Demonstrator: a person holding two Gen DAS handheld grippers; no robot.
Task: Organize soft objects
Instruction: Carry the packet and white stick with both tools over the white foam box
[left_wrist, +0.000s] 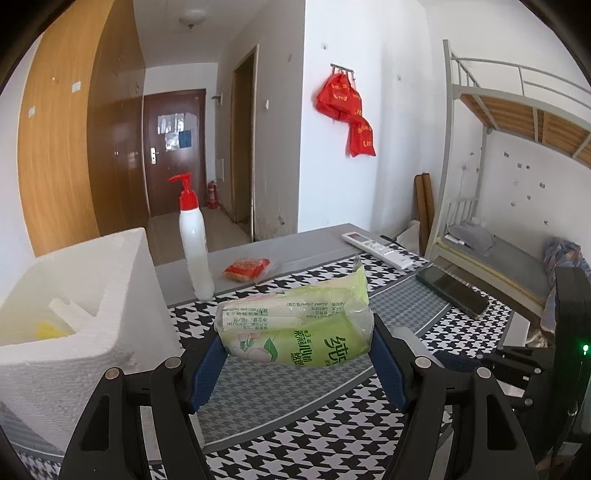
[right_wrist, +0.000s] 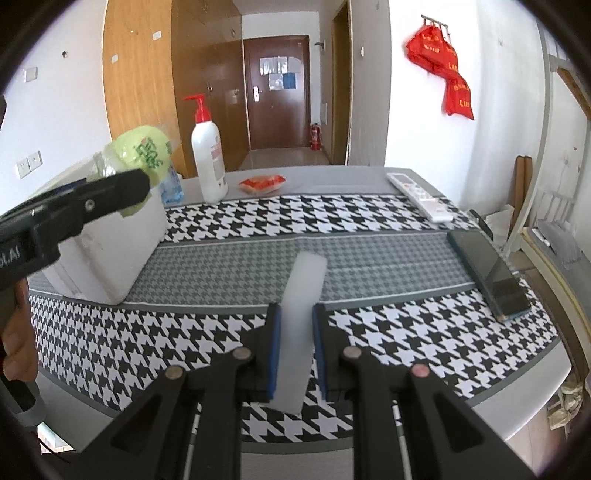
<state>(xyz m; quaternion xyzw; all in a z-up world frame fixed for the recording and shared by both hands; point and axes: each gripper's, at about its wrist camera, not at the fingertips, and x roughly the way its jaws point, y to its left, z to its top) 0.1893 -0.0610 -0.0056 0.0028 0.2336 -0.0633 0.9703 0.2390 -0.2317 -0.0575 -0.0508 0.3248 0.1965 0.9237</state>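
A green tissue pack (left_wrist: 295, 328) is being held between the pads of the left gripper (left_wrist: 299, 354), lifted off the bench (left_wrist: 332, 435), just right of a white foam box (left_wrist: 92, 295). A white foam strip (right_wrist: 301, 325) is being clamped narrowly by the right gripper (right_wrist: 297, 347), above the bench.

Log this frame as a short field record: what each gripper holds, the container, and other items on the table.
left gripper: shut on green tissue pack, lifted near the box
right gripper: shut on white foam strip
container: white foam box, open top
table: houndstooth cloth
other items: pump bottle, red snack packet, remote, phone
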